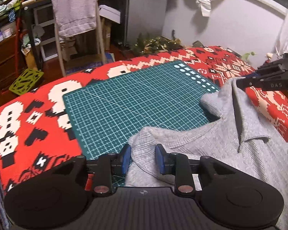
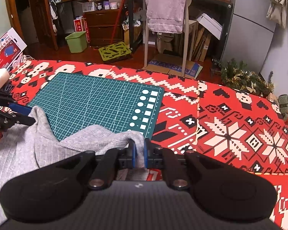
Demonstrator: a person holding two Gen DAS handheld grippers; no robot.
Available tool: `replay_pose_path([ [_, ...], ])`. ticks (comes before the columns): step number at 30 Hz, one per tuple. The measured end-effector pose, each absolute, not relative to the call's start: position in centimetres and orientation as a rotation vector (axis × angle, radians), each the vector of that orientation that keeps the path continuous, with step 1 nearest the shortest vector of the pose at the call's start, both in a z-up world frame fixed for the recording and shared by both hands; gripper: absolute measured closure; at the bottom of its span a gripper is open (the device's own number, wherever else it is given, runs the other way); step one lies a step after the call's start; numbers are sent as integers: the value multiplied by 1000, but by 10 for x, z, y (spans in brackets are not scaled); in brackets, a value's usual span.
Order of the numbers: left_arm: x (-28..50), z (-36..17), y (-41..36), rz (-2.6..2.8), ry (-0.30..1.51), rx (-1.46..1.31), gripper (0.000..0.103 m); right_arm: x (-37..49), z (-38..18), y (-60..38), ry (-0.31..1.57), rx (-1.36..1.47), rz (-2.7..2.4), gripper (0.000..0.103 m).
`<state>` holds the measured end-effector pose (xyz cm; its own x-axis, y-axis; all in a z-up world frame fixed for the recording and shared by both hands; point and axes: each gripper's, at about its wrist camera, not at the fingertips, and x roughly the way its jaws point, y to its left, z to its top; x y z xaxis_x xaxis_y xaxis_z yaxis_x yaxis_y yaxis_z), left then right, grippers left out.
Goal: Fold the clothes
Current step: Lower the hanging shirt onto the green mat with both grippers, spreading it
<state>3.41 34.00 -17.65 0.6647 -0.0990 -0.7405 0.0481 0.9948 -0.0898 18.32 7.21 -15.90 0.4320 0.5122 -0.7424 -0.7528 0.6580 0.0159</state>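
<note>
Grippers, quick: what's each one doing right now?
Left gripper: jaws apart, a fold of the grey sweater between them, not pinched.
Right gripper: shut on the sweater's edge.

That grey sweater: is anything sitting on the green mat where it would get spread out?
Nothing visible. The green mat is bare apart from the grey sweater itself, whose edge already lies over its near side. Both tongs, left and right, have cloth between their fingers.
</note>
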Motion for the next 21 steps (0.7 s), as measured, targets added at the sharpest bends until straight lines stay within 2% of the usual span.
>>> replay_pose_path([
  [1,32,-176,339,-84,833,-70,92,181,-157,71,790,-340,810,94],
  [3,27,-174,337,-82,819,-77,94,175,-152,67,785,-341,816,94],
  [12,-38,-122,313,-27,710,-115,94,122,-108,22,787,-283,880,94],
  [21,-62,-101,314,47,733,-210,94,110,-94,-3,875,-167,898,94],
])
